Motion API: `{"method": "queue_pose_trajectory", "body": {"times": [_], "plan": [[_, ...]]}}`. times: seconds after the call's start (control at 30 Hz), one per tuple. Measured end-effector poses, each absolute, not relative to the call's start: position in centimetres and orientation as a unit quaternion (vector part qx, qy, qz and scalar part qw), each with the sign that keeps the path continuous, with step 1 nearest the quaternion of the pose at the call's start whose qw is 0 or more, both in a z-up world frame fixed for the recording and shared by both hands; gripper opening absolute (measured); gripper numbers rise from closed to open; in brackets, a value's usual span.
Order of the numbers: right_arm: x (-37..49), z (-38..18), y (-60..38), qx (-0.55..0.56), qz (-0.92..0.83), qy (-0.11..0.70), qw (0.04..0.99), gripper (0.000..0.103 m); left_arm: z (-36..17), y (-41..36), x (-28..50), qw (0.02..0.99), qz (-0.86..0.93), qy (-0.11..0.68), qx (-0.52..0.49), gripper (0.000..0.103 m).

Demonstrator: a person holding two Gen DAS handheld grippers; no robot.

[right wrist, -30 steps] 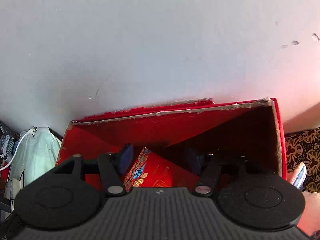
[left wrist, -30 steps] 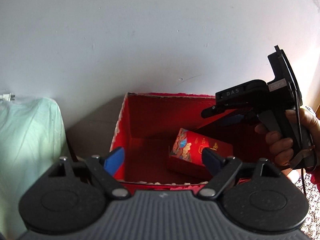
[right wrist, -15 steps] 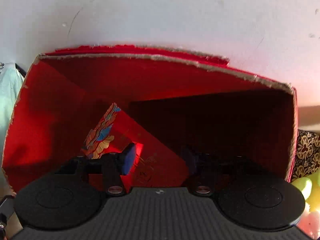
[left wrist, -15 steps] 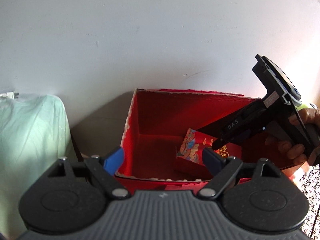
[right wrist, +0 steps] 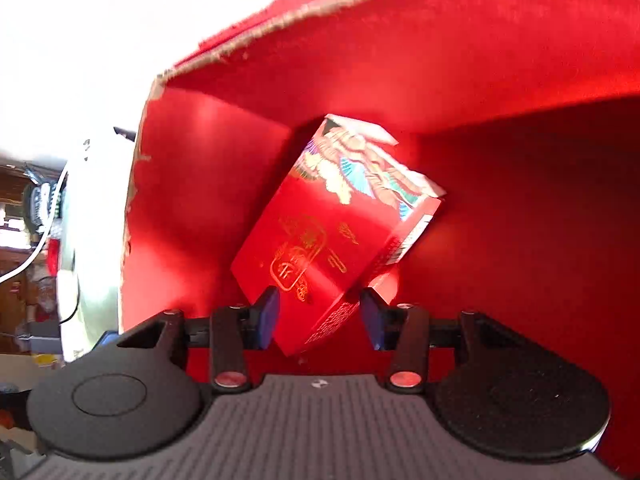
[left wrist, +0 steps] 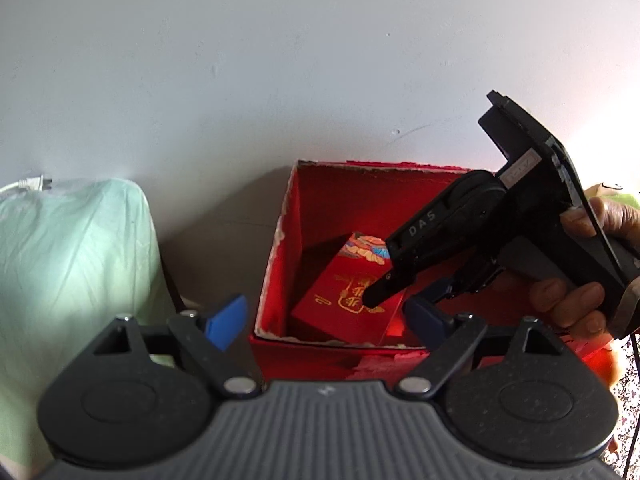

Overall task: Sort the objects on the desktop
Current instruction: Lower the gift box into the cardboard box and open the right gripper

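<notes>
The open red cardboard box point(left wrist: 280, 240) stands against the white wall point(left wrist: 280, 60), and the small red packet with gold print point(right wrist: 320, 232) lies tilted inside it, one corner between the right tool point(right wrist: 320, 318) fingers. That tool, high above the box a second ago, now reaches deep inside (jaws parted, gripping nothing), held by a hand point(left wrist: 580, 264). The left tool point(left wrist: 326, 318) hovers wide open before the box.

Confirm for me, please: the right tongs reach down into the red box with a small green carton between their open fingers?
Not quite: the carton is red with gold print, not green, as the right wrist view shows. The rest holds: the right tongs reach into the red box, fingers open around the carton's lower end.
</notes>
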State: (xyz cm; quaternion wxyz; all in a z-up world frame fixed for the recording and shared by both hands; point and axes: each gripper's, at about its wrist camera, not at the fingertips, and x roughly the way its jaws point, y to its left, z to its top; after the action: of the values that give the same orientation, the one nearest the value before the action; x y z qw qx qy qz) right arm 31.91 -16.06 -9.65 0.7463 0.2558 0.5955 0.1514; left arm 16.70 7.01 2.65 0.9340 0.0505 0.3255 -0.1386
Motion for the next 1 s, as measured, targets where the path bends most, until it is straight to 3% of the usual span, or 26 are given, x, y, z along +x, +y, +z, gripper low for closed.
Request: {"method": "queue_pose_trajectory", "body": {"times": [0.03, 0.17, 0.37, 0.5, 0.53, 0.57, 0.63, 0.77, 0.83, 1.0], "plan": [[31.8, -9.1, -16.6, 0.25, 0.152, 0.587, 0.755, 0.056, 3.2, 6.7, 16.6, 0.936, -0.142, 0.316, 0.058, 0.088], [30.9, -7.0, -19.5, 0.232, 0.124, 0.552, 0.791, 0.056, 4.8, 5.2, 17.2, 0.934, -0.201, 0.291, 0.056, 0.091], [29.6, -6.0, -23.2, 0.2, 0.078, 0.549, 0.808, 0.051, 2.3, 0.9, 21.8, 0.891, -0.267, 0.364, 0.039, 0.089], [32.7, -9.6, -19.0, 0.165, 0.053, 0.568, 0.805, 0.051, -0.8, -0.7, 24.5, 0.859, -0.263, 0.438, 0.039, 0.073], [33.8, -10.8, -17.4, 0.158, 0.051, 0.575, 0.801, 0.051, -1.3, -0.8, 25.0, 0.852, -0.261, 0.452, 0.038, 0.059], [34.3, -11.2, -17.1, 0.16, 0.054, 0.58, 0.797, 0.051, -1.5, -0.6, 25.4, 0.844, -0.267, 0.465, 0.028, 0.053], [34.9, -11.6, -16.6, 0.16, 0.066, 0.587, 0.791, 0.051, -1.5, -0.4, 26.0, 0.839, -0.262, 0.476, 0.019, 0.057], [35.8, -11.6, -15.5, 0.189, 0.119, 0.575, 0.787, 0.051, -2.0, -1.1, 27.3, 0.83, -0.22, 0.508, 0.065, 0.054], [35.9, -11.2, -15.4, 0.192, 0.122, 0.564, 0.794, 0.045, -2.2, -0.8, 27.9, 0.831, -0.199, 0.514, 0.076, 0.055], [34.5, -8.8, -17.3, 0.202, 0.115, 0.538, 0.81, 0.047, -2.3, 0.1, 28.5, 0.839, -0.166, 0.513, 0.081, 0.055]]}}
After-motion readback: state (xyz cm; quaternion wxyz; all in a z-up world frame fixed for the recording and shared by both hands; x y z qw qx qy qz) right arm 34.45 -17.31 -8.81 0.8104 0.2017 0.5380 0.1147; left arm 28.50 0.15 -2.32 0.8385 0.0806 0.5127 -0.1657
